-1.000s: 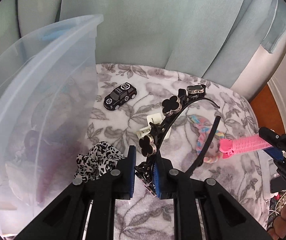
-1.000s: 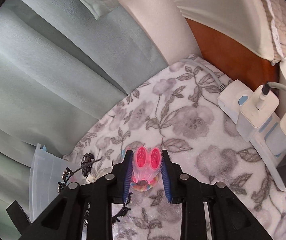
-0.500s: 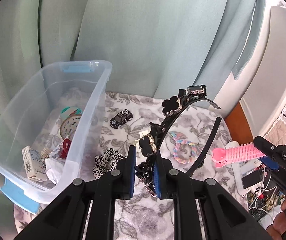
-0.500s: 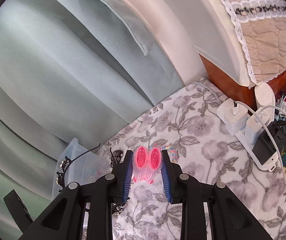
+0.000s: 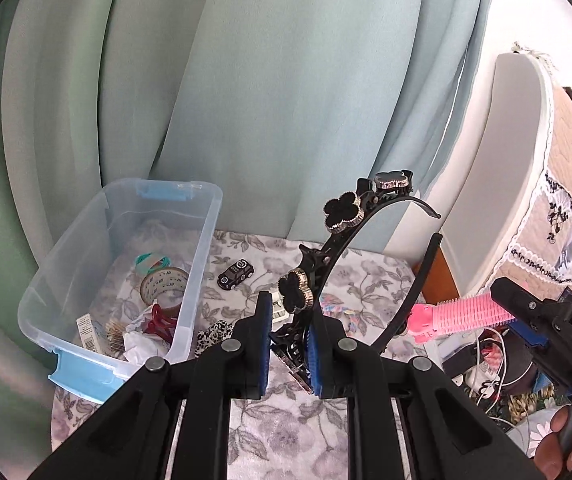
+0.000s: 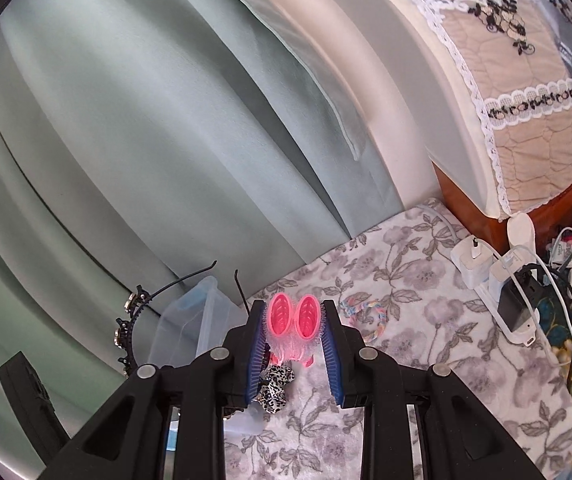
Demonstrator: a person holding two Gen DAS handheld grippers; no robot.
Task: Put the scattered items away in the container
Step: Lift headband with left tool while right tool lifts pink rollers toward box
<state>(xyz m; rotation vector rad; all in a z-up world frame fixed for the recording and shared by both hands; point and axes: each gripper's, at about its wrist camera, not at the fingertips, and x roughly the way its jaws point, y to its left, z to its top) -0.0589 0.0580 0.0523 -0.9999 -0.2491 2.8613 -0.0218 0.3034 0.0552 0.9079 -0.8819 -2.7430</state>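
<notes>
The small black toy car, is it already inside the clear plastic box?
No, the toy car lies on the floral cloth just outside the right wall of the clear plastic box.

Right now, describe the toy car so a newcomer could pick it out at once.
Find the clear plastic bin with blue latches on the floral cloth. Just outside its right wall, toward the curtain, sits the toy car. It is the only vehicle: small, glossy black, with wheels, unlike the soft leopard scrunchie nearer the camera.

The left hand-held gripper [image 5: 288, 344] points down and forward, its jaws clamped. The right hand-held gripper [image 6: 294, 354] is likewise clamped. Fingers [image 5: 562, 438] grasp the right one's handle.
</notes>
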